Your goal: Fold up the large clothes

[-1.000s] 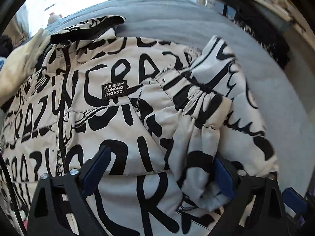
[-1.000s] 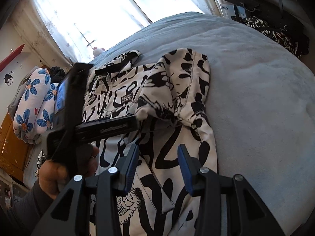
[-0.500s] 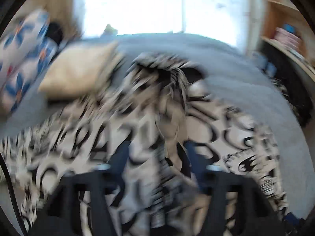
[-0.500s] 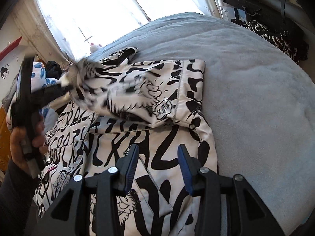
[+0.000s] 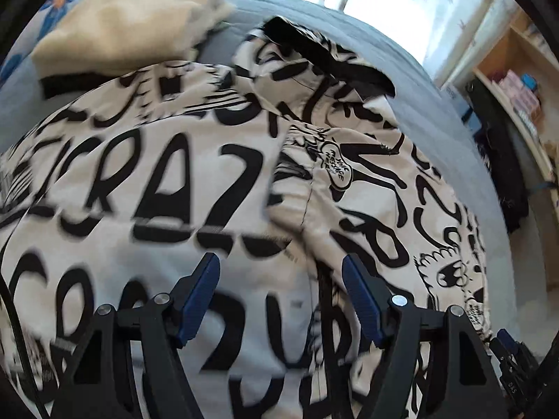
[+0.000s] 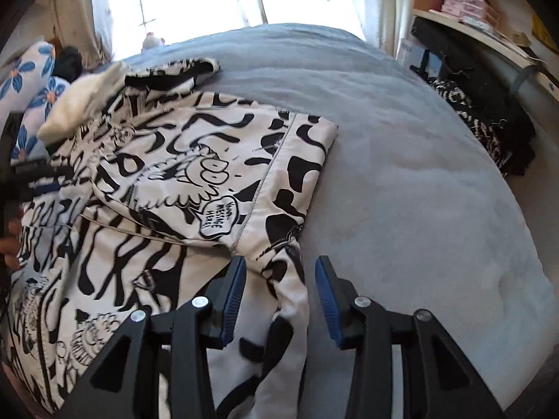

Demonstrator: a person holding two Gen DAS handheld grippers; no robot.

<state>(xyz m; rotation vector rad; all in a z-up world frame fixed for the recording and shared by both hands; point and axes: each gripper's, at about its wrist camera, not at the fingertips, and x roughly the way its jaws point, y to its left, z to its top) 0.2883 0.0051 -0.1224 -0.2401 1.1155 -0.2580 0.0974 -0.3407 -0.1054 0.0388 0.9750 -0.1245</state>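
A white jacket (image 5: 174,181) printed with big black letters lies spread on the grey-blue bed (image 6: 419,192). One sleeve (image 6: 216,174) is folded flat across its front, with the fold at the jacket's right shoulder (image 6: 314,139). My left gripper (image 5: 281,279) hovers just above the jacket's middle. It is open, with only flat cloth under its blue pads (image 5: 202,289). In the right wrist view it shows as a dark shape at the far left (image 6: 21,174). My right gripper (image 6: 279,279) is open over the jacket's right edge (image 6: 290,300), which lies between the fingers unpressed.
A cream pillow (image 5: 132,24) rests against the jacket's collar end, with blue-flowered pillows (image 6: 35,80) beyond it. Dark clothes (image 6: 489,122) and a shelf (image 6: 489,35) stand off the bed's right side. Bare bedcover stretches to the right of the jacket. A window is behind.
The left gripper carried the sleeve leftward across the jacket, and the sleeve now lies flat over the front. The right gripper shifted to the jacket's right edge and rolled a little.
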